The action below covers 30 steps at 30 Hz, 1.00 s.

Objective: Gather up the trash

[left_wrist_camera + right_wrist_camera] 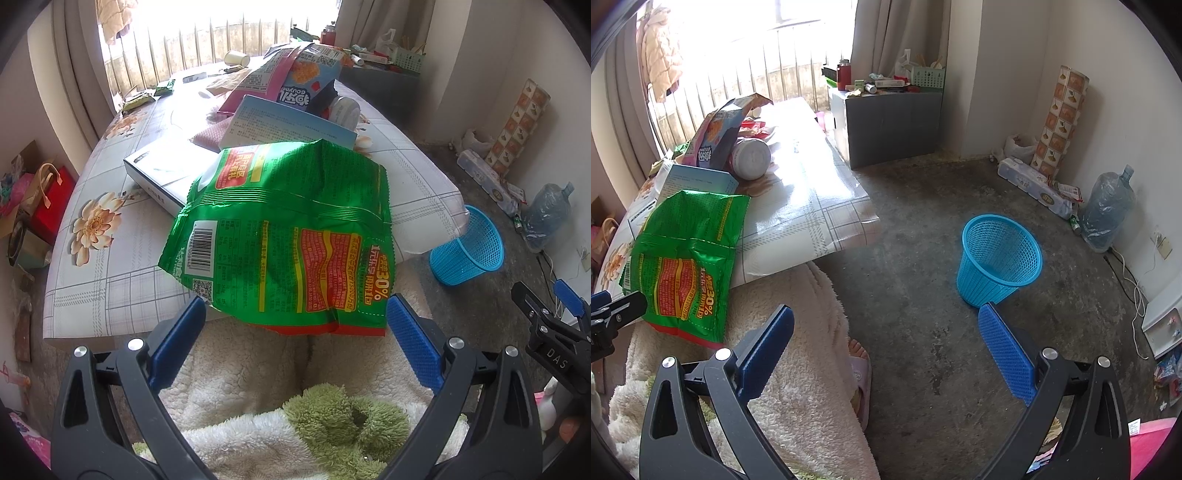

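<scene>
The green snack bag (284, 236) lies crumpled over the near edge of the bed (110, 280), its lower end hanging onto the person's cream fleece robe (236, 365). The left tool (295, 325) hovers just below the bag, blue pads spread apart around its bottom edge. Right of the bag, the right tool (886, 332) gapes wide over the floor, with the blue basket (999, 258) beyond it.

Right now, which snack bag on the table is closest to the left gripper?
The green snack bag, hanging over the table's near edge between the open fingers of the left gripper. The pink-and-blue snack bag stands far back, propped up.
</scene>
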### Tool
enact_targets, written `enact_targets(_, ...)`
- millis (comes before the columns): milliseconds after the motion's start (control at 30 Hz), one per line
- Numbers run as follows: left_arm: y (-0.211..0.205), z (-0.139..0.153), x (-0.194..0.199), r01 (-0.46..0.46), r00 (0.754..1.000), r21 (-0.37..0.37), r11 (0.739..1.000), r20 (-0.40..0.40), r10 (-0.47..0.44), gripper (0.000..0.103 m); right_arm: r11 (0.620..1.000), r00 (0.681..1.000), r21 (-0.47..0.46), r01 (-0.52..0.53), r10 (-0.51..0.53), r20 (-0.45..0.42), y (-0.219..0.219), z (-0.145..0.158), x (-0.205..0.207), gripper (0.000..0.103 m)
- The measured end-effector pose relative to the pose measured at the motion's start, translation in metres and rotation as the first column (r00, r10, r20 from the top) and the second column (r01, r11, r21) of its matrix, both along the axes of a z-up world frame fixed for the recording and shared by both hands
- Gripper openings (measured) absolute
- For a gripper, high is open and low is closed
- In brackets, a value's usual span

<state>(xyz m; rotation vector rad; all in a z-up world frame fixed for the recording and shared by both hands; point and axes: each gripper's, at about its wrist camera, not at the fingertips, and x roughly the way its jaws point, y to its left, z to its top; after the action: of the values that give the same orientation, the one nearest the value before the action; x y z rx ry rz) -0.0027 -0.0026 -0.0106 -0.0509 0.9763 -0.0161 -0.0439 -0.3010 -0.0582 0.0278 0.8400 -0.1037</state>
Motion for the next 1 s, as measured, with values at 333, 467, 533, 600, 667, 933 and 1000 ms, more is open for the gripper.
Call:
enact_targets(333, 0.002, -0.005, 0.0, -0.004, 1.0, -0.003, 1.0, -0.013, 0.004, 0.094, 1.0, 1.0, 0.014, 0.004, -0.004, 0.004, 0.001, -0.003, 0.001, 0.097)
enact_targets(467, 0.002, -0.005, 0.0, -0.005, 1.0, -0.005, 1.0, -0.019, 0.005, 0.094, 1.0, 1.0, 0.021, 0.007, -0.007, 0.0, 0.001, -0.004, 0.002, 0.097)
enact_targets(533, 0.003, -0.005, 0.001, -0.009, 1.0, -0.008, 1.0, -0.021, 0.009, 0.094, 1.0, 1.0, 0.024, 0.006, -0.006, 0.001, 0.0, -0.004, 0.002, 0.097)
enact_targets(600, 0.005, -0.005, 0.003, -0.015, 1.0, -0.015, 1.0, -0.022, 0.014, 0.094, 1.0, 1.0, 0.026, 0.003, -0.003, 0.005, 0.001, -0.004, 0.001, 0.097)
enact_targets(667, 0.009, -0.005, 0.003, -0.024, 0.999, -0.021, 0.999, -0.023, 0.023, 0.094, 0.999, 1.0, 0.032, -0.002, 0.002, 0.015, 0.002, -0.003, 0.001, 0.097)
enact_targets(933, 0.061, 0.0, 0.001, -0.023, 0.997, -0.15, 0.988, 0.071, 0.034, 0.094, 0.993, 0.995, 0.107, -0.057, 0.048, 0.083, 0.011, 0.005, 0.009, 0.097)
enact_targets(1000, 0.075, 0.001, -0.003, -0.014, 0.995, -0.181, 0.983, 0.1, 0.032, 0.094, 0.989, 0.993, 0.126, -0.082, 0.07, 0.095, 0.017, 0.006, 0.015, 0.097)
